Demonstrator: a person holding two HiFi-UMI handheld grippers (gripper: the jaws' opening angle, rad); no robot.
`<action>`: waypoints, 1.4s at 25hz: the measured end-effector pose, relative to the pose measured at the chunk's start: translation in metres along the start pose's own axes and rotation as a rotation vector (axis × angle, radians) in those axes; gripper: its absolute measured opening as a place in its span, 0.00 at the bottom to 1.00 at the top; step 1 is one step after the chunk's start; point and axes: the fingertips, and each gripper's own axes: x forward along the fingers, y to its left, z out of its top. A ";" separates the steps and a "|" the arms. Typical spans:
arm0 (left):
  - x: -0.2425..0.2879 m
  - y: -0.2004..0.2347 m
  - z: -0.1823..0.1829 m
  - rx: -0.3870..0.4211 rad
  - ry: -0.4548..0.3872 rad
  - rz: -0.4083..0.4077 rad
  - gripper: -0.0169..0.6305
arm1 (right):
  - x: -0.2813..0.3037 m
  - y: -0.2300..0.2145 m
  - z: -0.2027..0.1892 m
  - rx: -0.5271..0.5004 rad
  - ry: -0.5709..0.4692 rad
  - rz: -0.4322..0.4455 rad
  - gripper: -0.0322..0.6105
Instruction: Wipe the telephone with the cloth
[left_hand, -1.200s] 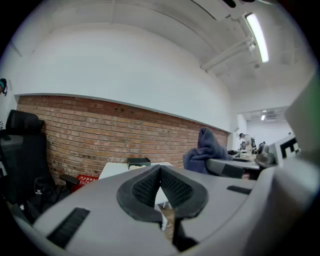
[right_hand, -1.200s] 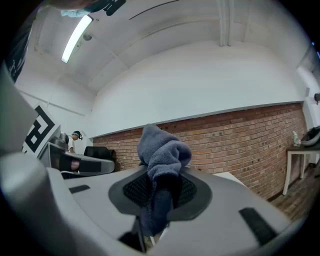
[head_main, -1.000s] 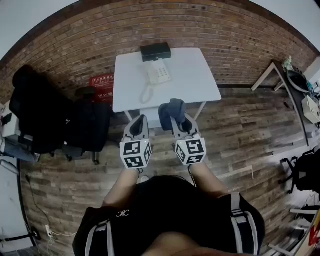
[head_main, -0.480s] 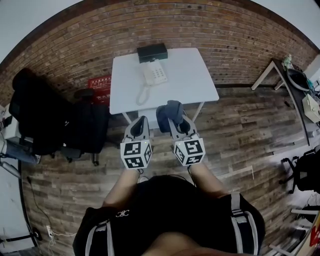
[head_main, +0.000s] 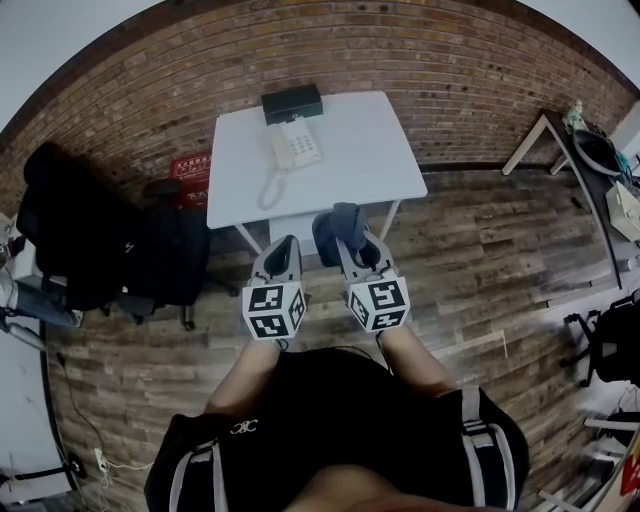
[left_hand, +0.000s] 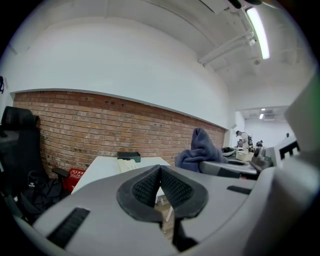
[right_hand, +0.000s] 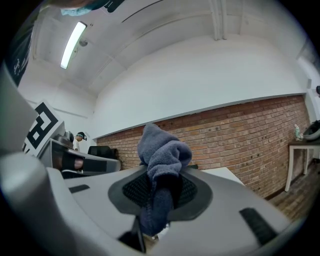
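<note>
**Grey-blue cloth (right_hand: 162, 155) clamped in right gripper (right_hand: 160, 192), telephone (head_main: 295, 145) untouched on white table (head_main: 370, 150)**

A bunched grey-blue cloth is seen pinched between the ribbed pads of the right gripper. Its upper fold is pushed up above the jaws and a tail hangs down below them. The left gripper (left_hand: 160, 186) is carried just beside it, with its jaws pressed together and nothing caught between them. Both tools are held out in front of the person over a wood-plank floor (head_main: 480, 260), just short of the near edge of the white table. A marker cube (head_main: 272, 309) is shown at the rear of the left gripper and a second marker cube (head_main: 379, 303) at the rear of the right one.

The telephone, a pale desk set with a keypad, is placed on the far left part of the tabletop, well apart from both grippers and from the cloth. Its handset is seated along the set's left side, and a coiled cord (head_main: 266, 190) is looped from it toward the table's near edge. A black box (head_main: 292, 103) is set just behind the telephone at the table's far edge, close to a brick wall (head_main: 420, 50). To the left of the table, a red crate (head_main: 195, 168) is seen on the floor by the wall, with black office chairs (head_main: 90, 235) grouped beside it.
</note>
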 end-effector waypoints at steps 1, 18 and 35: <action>0.001 -0.005 -0.001 0.001 0.004 0.000 0.03 | -0.003 -0.003 -0.001 0.001 0.003 0.001 0.17; 0.025 -0.043 -0.004 0.019 0.004 -0.028 0.03 | -0.021 -0.043 -0.010 0.016 0.008 -0.017 0.17; 0.133 0.058 0.021 -0.060 0.004 -0.046 0.03 | 0.118 -0.060 -0.014 -0.013 0.084 -0.016 0.17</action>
